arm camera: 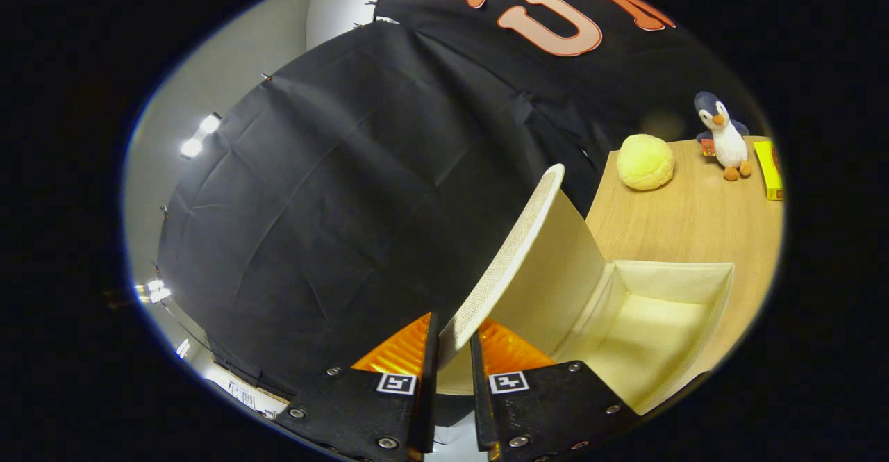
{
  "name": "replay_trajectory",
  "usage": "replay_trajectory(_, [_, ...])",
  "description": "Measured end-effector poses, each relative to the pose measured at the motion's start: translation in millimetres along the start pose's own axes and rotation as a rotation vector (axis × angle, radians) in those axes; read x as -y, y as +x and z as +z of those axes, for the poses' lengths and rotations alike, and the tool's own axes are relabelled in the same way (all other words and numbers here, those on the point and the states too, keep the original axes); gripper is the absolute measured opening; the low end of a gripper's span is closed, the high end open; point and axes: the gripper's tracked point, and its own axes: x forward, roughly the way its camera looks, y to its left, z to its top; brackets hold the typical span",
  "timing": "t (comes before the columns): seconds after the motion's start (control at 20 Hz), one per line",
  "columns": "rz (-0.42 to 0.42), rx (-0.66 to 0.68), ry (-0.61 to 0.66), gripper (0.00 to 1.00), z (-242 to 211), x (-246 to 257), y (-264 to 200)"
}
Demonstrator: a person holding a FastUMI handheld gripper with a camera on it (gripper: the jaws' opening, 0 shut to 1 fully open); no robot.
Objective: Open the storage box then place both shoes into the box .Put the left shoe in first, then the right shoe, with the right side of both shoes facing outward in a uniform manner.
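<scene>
Right now my gripper (453,351) pinches the edge of the lid (510,260), both fingers pressed on it, with the storage box (684,274) open at two o'clock beyond them. I judge I should swing the lid fully back toward ten o'clock, gripping firmly so it does not slip.

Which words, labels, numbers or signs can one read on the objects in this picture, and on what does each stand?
No text here is readable.
Yellow box on the table: print too small to read.
Red tag on the penguin toy: too small to read.
Square markers on the gripper, whose fingers pinch the lid of the storage box: coded patterns, no letters.
</scene>
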Motion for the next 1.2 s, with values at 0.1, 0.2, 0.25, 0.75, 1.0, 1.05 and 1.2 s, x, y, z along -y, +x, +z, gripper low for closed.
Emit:
replay_trajectory(0.1, [-0.012,-0.015,-0.002,0.24,-4.1,-8.4,24.4])
replay_trajectory(0.2, [-0.031,-0.033,0.001,0.24,-8.2,-15.3,51.0])
replay_trajectory(0.25, [-0.049,-0.046,0.01,0.24,-11.1,-15.5,64.9])
replay_trajectory(0.75, [-0.178,-0.062,-0.091,0.64,-26.1,6.2,93.1])
replay_trajectory(1.0, [-0.331,-0.015,-0.188,0.76,-26.0,73.7,24.9])
replay_trajectory(1.05, [-0.364,-0.002,-0.206,0.77,-24.7,87.7,8.2])
replay_trajectory(1.2, [-0.475,0.054,-0.255,0.84,-23.1,129.2,-46.8])
